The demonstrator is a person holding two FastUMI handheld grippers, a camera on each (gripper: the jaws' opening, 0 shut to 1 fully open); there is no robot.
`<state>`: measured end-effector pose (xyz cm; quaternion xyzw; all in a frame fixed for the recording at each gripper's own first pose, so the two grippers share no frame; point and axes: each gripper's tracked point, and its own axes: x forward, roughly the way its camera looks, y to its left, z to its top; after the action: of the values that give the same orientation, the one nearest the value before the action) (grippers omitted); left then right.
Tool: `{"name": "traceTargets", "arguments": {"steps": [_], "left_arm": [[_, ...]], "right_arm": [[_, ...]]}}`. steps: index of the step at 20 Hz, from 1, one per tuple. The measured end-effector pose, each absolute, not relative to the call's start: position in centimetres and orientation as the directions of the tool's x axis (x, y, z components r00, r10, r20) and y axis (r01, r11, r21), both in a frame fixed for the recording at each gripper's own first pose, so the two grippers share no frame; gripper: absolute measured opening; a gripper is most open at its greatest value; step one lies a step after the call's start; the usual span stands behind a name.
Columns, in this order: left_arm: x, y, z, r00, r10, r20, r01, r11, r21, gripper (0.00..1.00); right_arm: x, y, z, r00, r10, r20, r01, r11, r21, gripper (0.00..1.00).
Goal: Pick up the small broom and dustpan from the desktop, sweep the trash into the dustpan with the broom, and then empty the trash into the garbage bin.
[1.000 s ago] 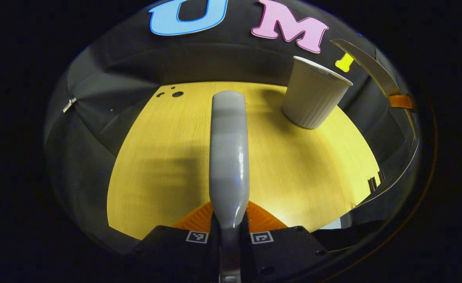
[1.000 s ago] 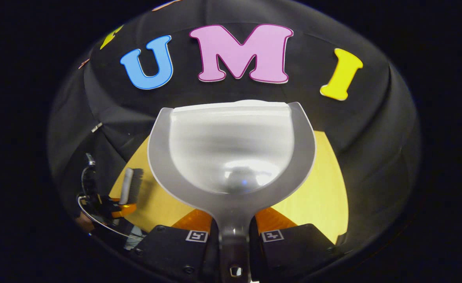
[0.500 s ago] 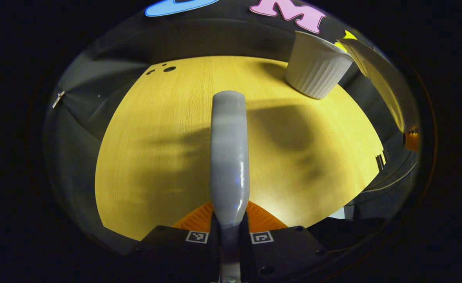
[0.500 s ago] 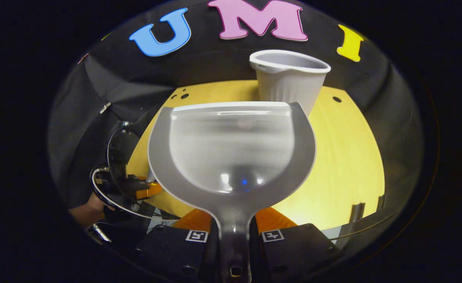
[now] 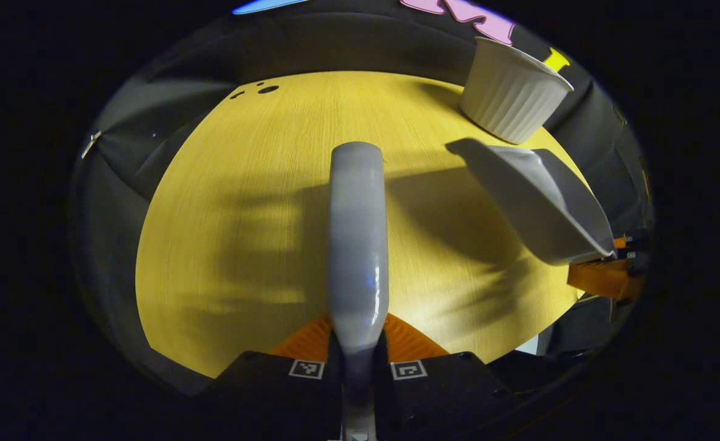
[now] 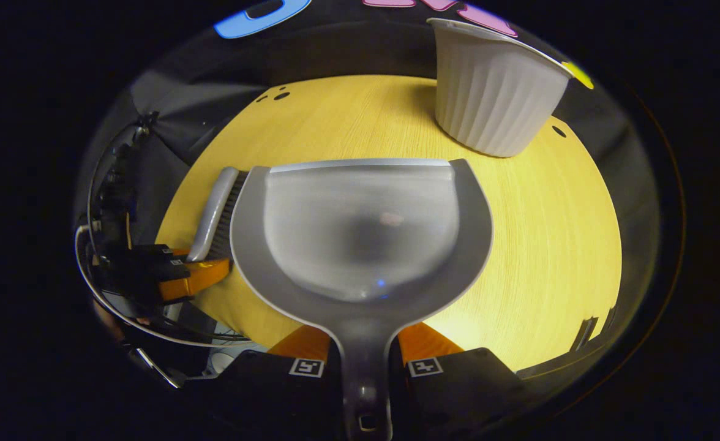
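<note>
Centrally bare desktop [image 5: 262,184], garbage bin [image 6: 495,98] at edge

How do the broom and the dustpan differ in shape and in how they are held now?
The broom is long and narrow; the dustpan is a wide, shallow scoop. The broom is held in the left gripper, the dustpan by its handle in the right gripper. The broom has dark bristles; the dustpan has none. Both are grey and held over the yellow table.

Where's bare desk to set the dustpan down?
Free: the wide strip of desk left of the broom, back to the small holes. Also the near-right desk past the dustpan. Crowded: far right by the bin, and around the broom's left hand-held gripper.
</note>
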<state>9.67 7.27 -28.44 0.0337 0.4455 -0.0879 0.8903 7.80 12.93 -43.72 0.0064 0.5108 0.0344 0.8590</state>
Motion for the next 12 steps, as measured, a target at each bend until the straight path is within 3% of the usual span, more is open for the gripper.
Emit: {"name": "traceTargets", "arguments": {"steps": [3, 4, 7, 8, 9, 10, 11, 12], "left_arm": [[9.9, 7.4, -28.7, 0.586, -0.083, -0.806, 0.152, 0.988, 0.008, 0.22], [9.9, 7.2, -28.9, 0.577, -0.082, -0.813, 0.151, 0.988, 0.008, 0.26], [10.6, 6.9, -29.5, 0.565, -0.069, -0.822, 0.140, 0.990, 0.013, 0.27], [10.8, 7.0, -29.4, 0.570, -0.063, -0.819, 0.141, 0.990, 0.022, 0.24], [10.8, 7.1, -29.4, 0.573, -0.051, -0.818, 0.140, 0.990, 0.036, 0.28], [10.8, 7.2, -29.3, 0.576, -0.045, -0.816, 0.136, 0.990, 0.042, 0.29], [10.7, 7.0, -29.2, 0.572, -0.054, -0.818, 0.139, 0.990, 0.032, 0.30], [10.7, 6.8, -29.1, 0.566, -0.064, -0.822, 0.143, 0.990, 0.022, 0.30]], "right_arm": [[8.8, 12.9, -46.0, 0.457, 0.043, -0.888, -0.044, 0.999, 0.025, 0.35], [9.2, 12.9, -46.7, 0.447, 0.038, -0.894, -0.034, 0.999, 0.026, 0.35], [10.0, 12.5, -47.7, 0.419, 0.037, -0.907, 0.004, 0.999, 0.042, 0.36], [10.1, 12.5, -47.6, 0.423, 0.027, -0.906, 0.003, 1.000, 0.031, 0.29], [9.9, 12.5, -47.8, 0.425, 0.015, -0.905, -0.004, 1.000, 0.014, 0.29], [9.8, 12.8, -47.8, 0.422, 0.019, -0.906, -0.010, 1.000, 0.017, 0.37], [9.6, 13.1, -47.9, 0.422, 0.029, -0.906, -0.010, 1.000, 0.027, 0.29], [9.7, 13.5, -47.7, 0.427, 0.041, -0.903, -0.010, 0.999, 0.041, 0.40]]}}
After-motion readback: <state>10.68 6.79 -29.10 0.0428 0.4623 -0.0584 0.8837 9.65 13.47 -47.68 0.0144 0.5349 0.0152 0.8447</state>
